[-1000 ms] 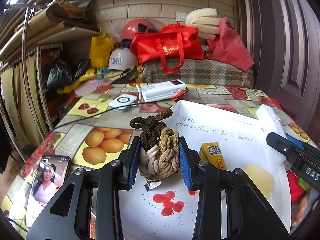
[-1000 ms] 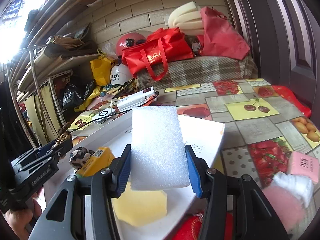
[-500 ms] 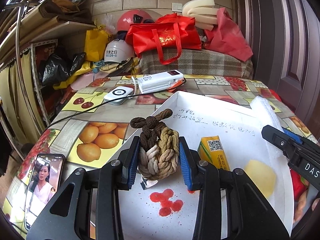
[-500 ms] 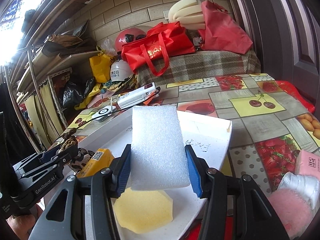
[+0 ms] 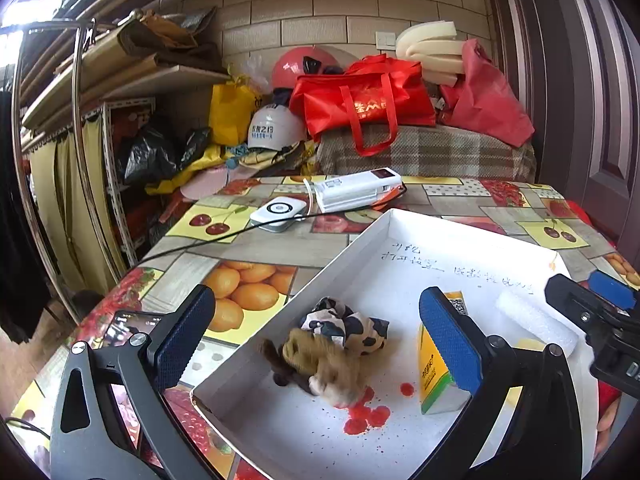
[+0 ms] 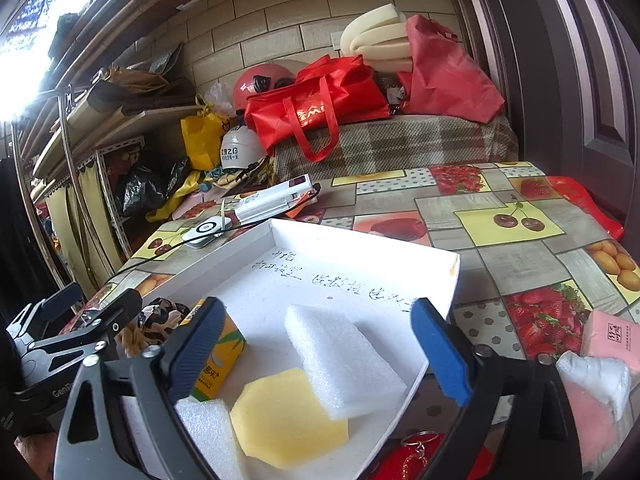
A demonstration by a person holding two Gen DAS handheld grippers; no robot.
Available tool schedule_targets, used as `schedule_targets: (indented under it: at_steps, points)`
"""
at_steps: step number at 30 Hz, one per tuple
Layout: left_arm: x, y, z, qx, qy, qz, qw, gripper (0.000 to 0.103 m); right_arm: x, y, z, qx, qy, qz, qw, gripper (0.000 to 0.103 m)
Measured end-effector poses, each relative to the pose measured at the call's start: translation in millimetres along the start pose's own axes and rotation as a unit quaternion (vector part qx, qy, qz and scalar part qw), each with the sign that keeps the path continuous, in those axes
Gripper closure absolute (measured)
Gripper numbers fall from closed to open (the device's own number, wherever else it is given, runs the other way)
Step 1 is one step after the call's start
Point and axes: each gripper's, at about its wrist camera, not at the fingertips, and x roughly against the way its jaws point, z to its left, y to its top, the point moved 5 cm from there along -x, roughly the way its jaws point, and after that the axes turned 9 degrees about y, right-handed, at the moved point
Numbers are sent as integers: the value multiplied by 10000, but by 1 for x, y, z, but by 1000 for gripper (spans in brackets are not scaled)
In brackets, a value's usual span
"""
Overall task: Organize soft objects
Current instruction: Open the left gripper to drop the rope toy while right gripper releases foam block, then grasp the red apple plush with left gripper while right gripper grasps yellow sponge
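In the left wrist view my left gripper [image 5: 316,340] has its jaws opening wide over the white tray [image 5: 360,236]. Nothing is pressed between the pads. The brown braided rope knot [image 5: 320,368] lies blurred on the tray floor below them, against a cow-patterned cloth [image 5: 344,324]. In the right wrist view my right gripper [image 6: 318,350] also has its jaws opening, with no pad contact. The white foam block [image 6: 340,360] lies flat in the tray [image 6: 360,238], partly on a yellow sponge [image 6: 284,416]. A second white foam piece [image 6: 208,428] is near the left finger.
A yellow juice carton [image 5: 436,376] stands in the tray between the two grippers. A phone [image 5: 128,328], a white power bank [image 5: 356,190], a round white device [image 5: 280,212] and a cable lie on the fruit-print tablecloth. Pink soft items [image 6: 608,344] sit at the right.
Both grippers went from shut to open. The rope knot dropped from the left jaws into the tray. The foam block fell from the right jaws onto the yellow sponge.
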Motion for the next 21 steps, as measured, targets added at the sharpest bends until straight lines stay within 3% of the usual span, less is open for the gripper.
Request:
schedule_targets:
  at_steps: [7,14,18,21]
  points:
    - [-2,0,5,154,-32,68,9999,0,6,1,3,58,-3,-179,9998,1]
    - [12,1,8,231,-34,-283,9993,0,33,3,9,201,27,-829,9963,0]
    - [21,1,11,309,-101,-483,9983,0,40,0,6,151,-1,-770,9969,0]
    - [23,0,7,387,-291,-393,9981,0,49,-4,-1,56,-68,-694,9976,0]
